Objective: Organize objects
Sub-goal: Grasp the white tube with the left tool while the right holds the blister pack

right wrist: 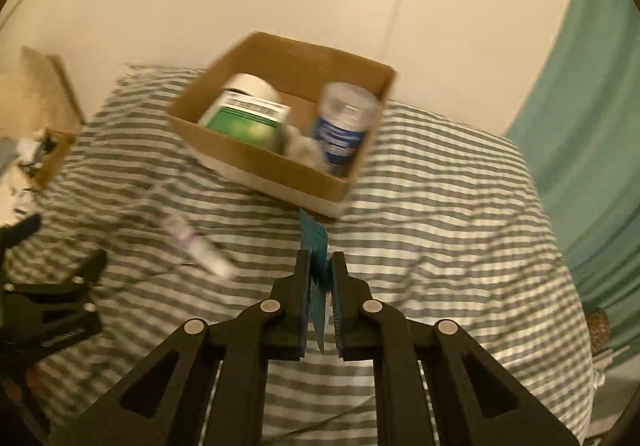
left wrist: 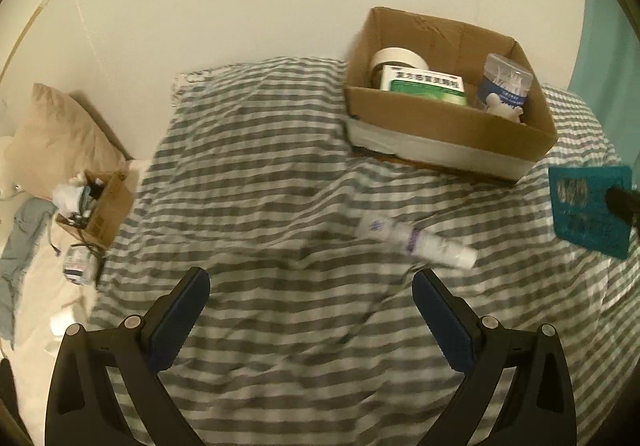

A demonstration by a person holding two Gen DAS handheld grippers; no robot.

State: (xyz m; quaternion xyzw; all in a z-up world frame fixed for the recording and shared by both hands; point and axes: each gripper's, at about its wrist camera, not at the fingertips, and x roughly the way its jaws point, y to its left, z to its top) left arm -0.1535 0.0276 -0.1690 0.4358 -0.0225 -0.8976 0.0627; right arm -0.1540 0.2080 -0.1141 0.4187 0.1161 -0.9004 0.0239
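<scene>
A cardboard box (left wrist: pixel 452 126) (right wrist: pixel 256 160) sits on the striped bed and holds a green-and-white carton (left wrist: pixel 424 86) (right wrist: pixel 248 118), a white-lidded jar (left wrist: pixel 398 58) and a clear tub with a blue label (left wrist: pixel 505 84) (right wrist: pixel 342 130). A white tube with a purple band (left wrist: pixel 420 242) (right wrist: pixel 198 244) lies on the blanket in front of the box. My left gripper (left wrist: pixel 312 288) is open and empty, just short of the tube. My right gripper (right wrist: pixel 320 266) is shut on a flat teal packet (right wrist: pixel 314 242) (left wrist: pixel 588 212), held on edge above the blanket before the box.
A striped grey-and-white blanket (left wrist: pixel 260 186) covers the bed. A small cardboard box of clutter (left wrist: pixel 96 206) and a small bottle (left wrist: pixel 78 266) lie at the left beside a beige pillow (left wrist: pixel 60 134). A teal curtain (right wrist: pixel 592 146) hangs at the right.
</scene>
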